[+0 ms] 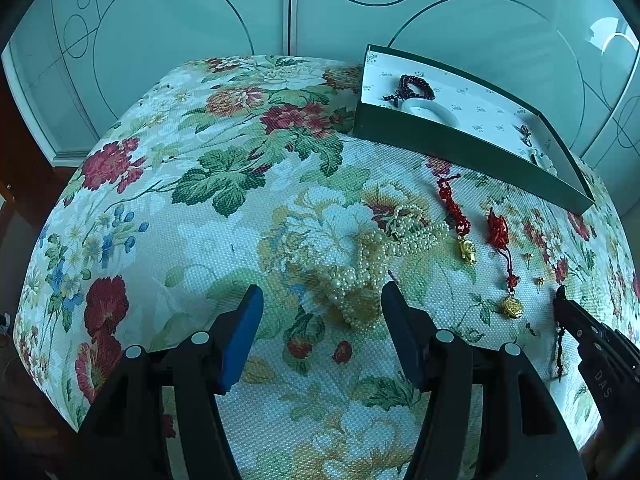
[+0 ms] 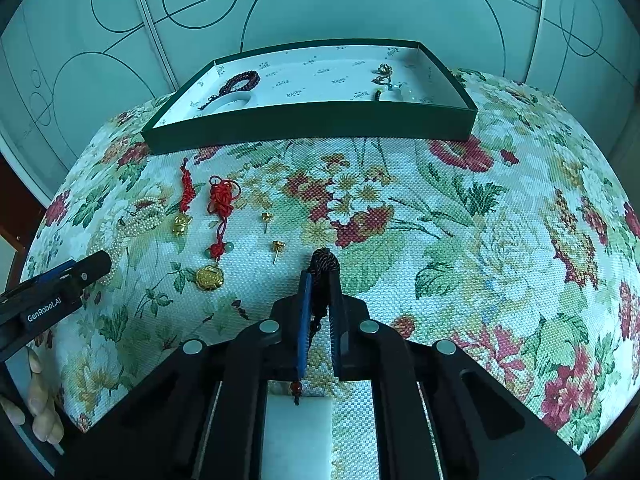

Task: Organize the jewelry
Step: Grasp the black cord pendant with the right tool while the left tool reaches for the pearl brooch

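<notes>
My right gripper (image 2: 321,276) is shut on a dark braided cord (image 2: 322,266) whose red bead and white slab pendant (image 2: 298,424) hang below the jaws; it also shows in the left wrist view (image 1: 564,304). My left gripper (image 1: 322,300) is open, with a heap of pearl necklaces (image 1: 372,264) between its fingertips on the cloth. Two red knot charms with gold pendants (image 1: 464,236) (image 1: 506,276) and two gold ear studs (image 2: 266,218) (image 2: 278,246) lie on the cloth. The green tray (image 2: 312,122) at the back holds a dark bead bracelet (image 2: 240,80), a white bangle (image 1: 432,110) and small pieces (image 2: 386,80).
A floral cloth (image 2: 460,240) covers the table, which drops off at the rounded edges. Frosted glass doors (image 1: 180,40) stand behind it. The person's fingers (image 2: 40,404) show at the lower left of the right wrist view.
</notes>
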A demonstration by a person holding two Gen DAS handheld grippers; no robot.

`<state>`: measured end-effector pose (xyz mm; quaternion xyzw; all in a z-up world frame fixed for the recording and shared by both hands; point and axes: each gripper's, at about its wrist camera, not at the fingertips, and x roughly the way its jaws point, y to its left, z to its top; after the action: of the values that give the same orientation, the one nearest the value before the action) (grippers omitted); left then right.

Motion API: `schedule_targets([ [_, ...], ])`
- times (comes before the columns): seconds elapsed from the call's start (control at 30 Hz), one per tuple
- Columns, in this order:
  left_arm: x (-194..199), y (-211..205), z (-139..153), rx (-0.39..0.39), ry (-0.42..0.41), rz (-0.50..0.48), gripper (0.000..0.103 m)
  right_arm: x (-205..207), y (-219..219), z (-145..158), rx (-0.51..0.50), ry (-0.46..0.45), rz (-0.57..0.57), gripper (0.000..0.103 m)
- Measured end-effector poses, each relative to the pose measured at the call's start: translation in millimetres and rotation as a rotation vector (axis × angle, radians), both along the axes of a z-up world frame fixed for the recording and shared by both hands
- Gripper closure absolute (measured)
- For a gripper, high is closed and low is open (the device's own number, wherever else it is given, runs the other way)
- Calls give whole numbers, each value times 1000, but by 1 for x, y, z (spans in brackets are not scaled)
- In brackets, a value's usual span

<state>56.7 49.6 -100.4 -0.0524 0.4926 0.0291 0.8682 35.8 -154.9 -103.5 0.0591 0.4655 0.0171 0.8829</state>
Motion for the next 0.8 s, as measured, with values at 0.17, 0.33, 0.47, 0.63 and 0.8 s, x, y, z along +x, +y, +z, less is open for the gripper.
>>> schedule_targets([
  [0.17, 1, -4, 0, 0, -3, -15, 42, 0, 1, 0, 2, 0, 1, 95],
  [0.33, 4, -10, -2, 3, -13, -40, 45, 0, 1, 0, 3, 0, 0, 95],
  [0.47, 5, -15, -2, 23, -25, -58, 70, 0, 1, 0, 3, -1, 0, 95],
  [0.63, 5, -14, -1, 26, -29, -68, 83, 0, 2, 0, -1, -3, 0, 95],
  [0.8, 1, -13, -1, 25, -30, -69, 84, 0, 1, -1, 1, -3, 1, 95],
])
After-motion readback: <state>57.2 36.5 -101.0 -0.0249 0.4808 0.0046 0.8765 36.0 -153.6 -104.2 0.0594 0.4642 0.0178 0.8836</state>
